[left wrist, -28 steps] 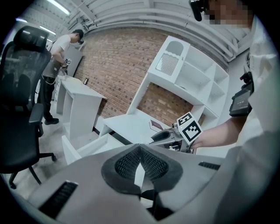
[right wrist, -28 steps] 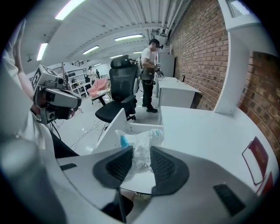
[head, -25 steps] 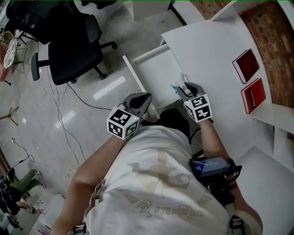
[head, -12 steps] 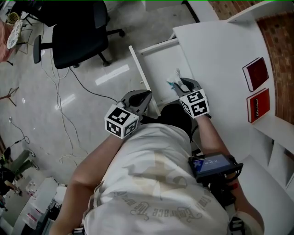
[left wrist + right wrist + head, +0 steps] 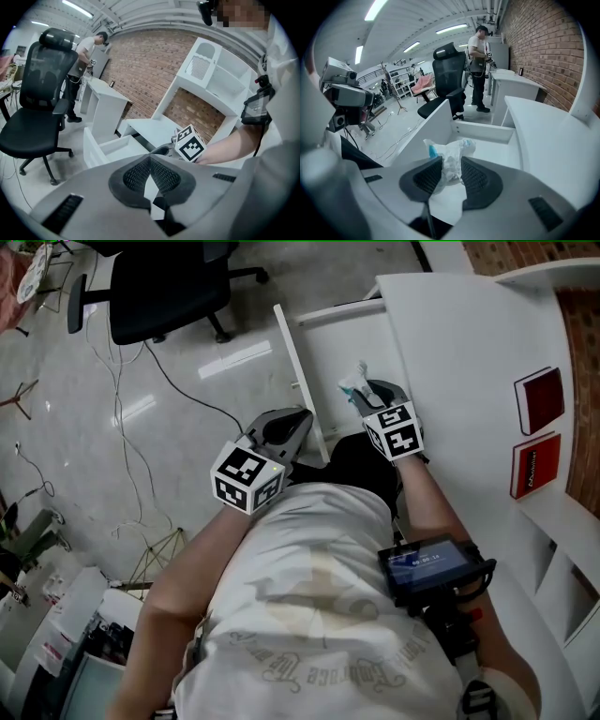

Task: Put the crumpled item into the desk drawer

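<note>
As right gripper (image 5: 450,165) pinches crumpled item (image 5: 453,149), maybe plastic

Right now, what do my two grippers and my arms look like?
The left gripper and the right gripper are each a grey moulded shell with black ribbed pads on the jaws and a white cube bearing black square markers. The person wears a white short-sleeved T-shirt with a faded print; the forearms are bare.

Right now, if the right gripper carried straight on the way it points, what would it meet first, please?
Most likely the open drawer: the right gripper, shut on the crumpled item, aims into it, toward its floor or far wall; depth is unclear.
</note>
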`<action>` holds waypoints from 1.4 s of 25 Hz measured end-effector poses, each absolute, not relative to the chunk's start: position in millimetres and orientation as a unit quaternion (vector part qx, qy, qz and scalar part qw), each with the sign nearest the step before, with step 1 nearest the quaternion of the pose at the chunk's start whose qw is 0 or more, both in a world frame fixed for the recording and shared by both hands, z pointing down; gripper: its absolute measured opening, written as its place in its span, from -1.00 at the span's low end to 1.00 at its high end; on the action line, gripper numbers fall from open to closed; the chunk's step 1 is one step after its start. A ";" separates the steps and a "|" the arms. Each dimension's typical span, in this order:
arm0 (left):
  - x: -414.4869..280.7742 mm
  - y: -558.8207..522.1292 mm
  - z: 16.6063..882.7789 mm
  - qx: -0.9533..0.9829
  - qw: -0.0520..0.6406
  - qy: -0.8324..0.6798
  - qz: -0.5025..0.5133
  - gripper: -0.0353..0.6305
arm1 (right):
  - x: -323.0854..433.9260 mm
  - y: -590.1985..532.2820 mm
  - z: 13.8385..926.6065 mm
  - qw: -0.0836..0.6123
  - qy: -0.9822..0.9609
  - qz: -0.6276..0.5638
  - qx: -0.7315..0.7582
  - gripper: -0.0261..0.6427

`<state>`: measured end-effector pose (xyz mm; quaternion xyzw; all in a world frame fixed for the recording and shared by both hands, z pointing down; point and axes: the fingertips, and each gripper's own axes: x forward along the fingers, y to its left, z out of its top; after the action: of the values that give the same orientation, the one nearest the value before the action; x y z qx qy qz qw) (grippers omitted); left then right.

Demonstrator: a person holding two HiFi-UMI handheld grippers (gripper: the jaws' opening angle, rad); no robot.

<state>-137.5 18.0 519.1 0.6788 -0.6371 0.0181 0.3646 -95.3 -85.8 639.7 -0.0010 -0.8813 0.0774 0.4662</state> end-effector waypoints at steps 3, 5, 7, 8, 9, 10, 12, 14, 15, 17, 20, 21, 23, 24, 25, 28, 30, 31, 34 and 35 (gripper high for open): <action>-137.1 17.6 521.3 0.670 0.370 -0.644 0.012 -0.83 | -99.1 -83.1 649.0 0.472 -0.878 0.076 -0.012 -0.51; -136.5 19.8 524.4 0.664 0.375 -0.647 0.010 -0.83 | -100.7 -82.1 656.0 0.478 -0.875 0.075 -0.018 -0.51; -136.8 21.8 528.1 0.658 0.379 -0.651 0.010 -0.83 | -103.5 -82.6 663.0 0.482 -0.873 0.073 -0.021 -0.51; -137.6 22.3 530.4 0.654 0.381 -0.653 0.009 -0.83 | -105.3 -83.1 666.9 0.484 -0.872 0.073 -0.023 -0.51; -138.6 22.5 533.0 0.651 0.383 -0.655 0.009 -0.83 | -107.0 -83.4 671.3 0.486 -0.871 0.073 -0.025 -0.51; -139.6 22.4 535.7 0.647 0.385 -0.658 0.009 -0.83 | -108.5 -83.4 676.3 0.488 -0.869 0.073 -0.027 -0.51; -141.6 20.5 540.2 0.641 0.388 -0.662 0.008 -0.83 | -111.0 -83.4 686.9 0.495 -0.865 0.073 -0.033 -0.50; -142.3 16.8 542.6 0.638 0.389 -0.665 0.006 -0.83 | -112.9 -84.7 696.2 0.501 -0.862 0.071 -0.036 -0.50; -142.1 15.1 543.5 0.637 0.389 -0.665 0.005 -0.83 | -113.8 -85.4 700.1 0.504 -0.860 0.070 -0.038 -0.51; -141.5 13.3 546.3 0.634 0.393 -0.666 0.001 -0.83 | -116.4 -85.5 707.3 0.509 -0.857 0.067 -0.041 -0.51; -140.1 13.3 553.0 0.631 0.399 -0.666 -0.003 -0.83 | -122.0 -84.2 717.5 0.515 -0.853 0.066 -0.047 -0.50; -139.6 12.8 555.9 0.630 0.401 -0.665 -0.004 -0.83 | -124.1 -84.7 721.2 0.516 -0.853 0.066 -0.049 -0.50; -139.7 11.8 563.3 0.628 0.405 -0.665 -0.004 -0.83 | -128.1 -86.6 731.0 0.519 -0.851 0.065 -0.052 -0.50; -140.4 11.8 567.3 0.626 0.407 -0.665 -0.004 -0.83 | -130.0 -87.5 737.0 0.521 -0.850 0.065 -0.053 -0.50; -141.1 12.4 570.8 0.625 0.409 -0.665 -0.003 -0.83 | -131.5 -88.0 742.8 0.523 -0.848 0.064 -0.054 -0.50; -142.7 15.3 577.9 0.619 0.414 -0.668 -0.003 -0.83 | -134.2 -89.2 757.4 0.531 -0.843 0.060 -0.056 -0.50; -143.1 16.6 580.1 0.617 0.417 -0.668 -0.003 -0.83 | -135.3 -92.1 763.7 0.535 -0.841 0.056 -0.054 -0.50; -143.3 17.1 579.9 0.616 0.417 -0.668 -0.003 -0.83 | -135.7 -94.3 765.3 0.537 -0.840 0.054 -0.051 -0.50; -142.8 17.7 576.3 0.615 0.419 -0.668 -0.003 -0.83 | -135.1 -101.3 767.7 0.543 -0.837 0.049 -0.040 -0.50; -142.0 17.8 575.1 0.614 0.420 -0.668 -0.002 -0.83 | -134.5 -103.1 768.6 0.545 -0.836 0.048 -0.037 -0.50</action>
<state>-142.0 17.8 575.1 0.6143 -0.6683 -0.0024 0.4196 -134.5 -103.1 768.6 -0.0369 -0.8360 0.0481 0.5454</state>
